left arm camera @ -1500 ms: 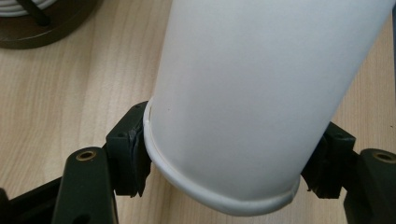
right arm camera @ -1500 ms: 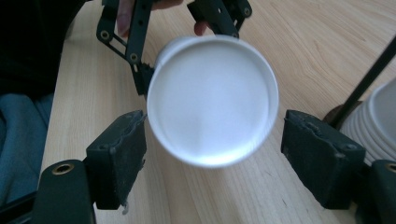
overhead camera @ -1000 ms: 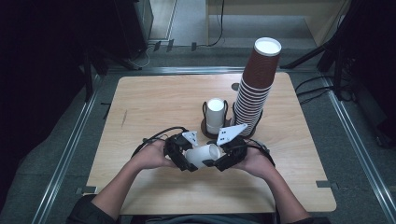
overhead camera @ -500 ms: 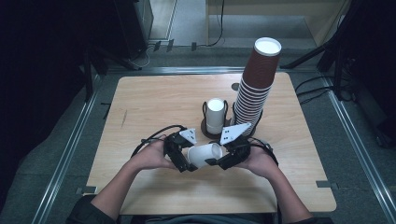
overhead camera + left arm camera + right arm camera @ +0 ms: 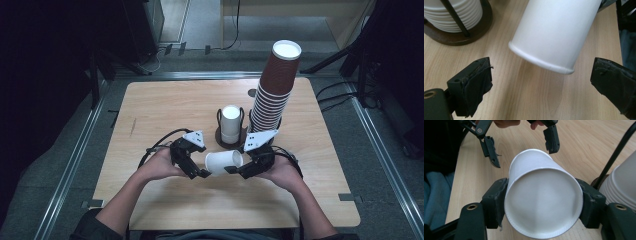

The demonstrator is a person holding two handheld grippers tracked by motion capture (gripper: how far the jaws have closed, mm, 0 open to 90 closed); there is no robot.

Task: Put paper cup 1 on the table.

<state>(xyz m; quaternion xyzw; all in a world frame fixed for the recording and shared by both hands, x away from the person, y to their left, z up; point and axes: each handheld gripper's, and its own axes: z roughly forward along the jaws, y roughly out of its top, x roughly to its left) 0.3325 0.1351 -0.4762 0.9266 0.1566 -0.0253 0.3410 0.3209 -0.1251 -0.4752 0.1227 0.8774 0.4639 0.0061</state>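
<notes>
On the wooden table (image 5: 165, 105) the biggest thing is the tall stack of brown cups (image 5: 274, 87) at the far right, and beside it a shorter stack of white cups (image 5: 230, 122) stands in a dark wire holder (image 5: 218, 136). Nearer the person, a single white cup (image 5: 223, 162) lies on its side in the air between the two hands, just above the tabletop.

The right gripper (image 5: 543, 202) clamps this cup across its wide mouth end, both pads pressed against the wall near the rim. The left gripper (image 5: 541, 82) has just opened; its jaws now stand wide, one on each side of the cup's narrow bottom end without touching it.

The step in hand looks like a handover of the cup to the right gripper alone. To do it well, the left gripper should back straight off along the cup's length, so neither pad drags the base and twists the cup. The right grip should stay firm but light: paper this thin will dent near the rim. Keep it level until the left jaws are clear.
</notes>
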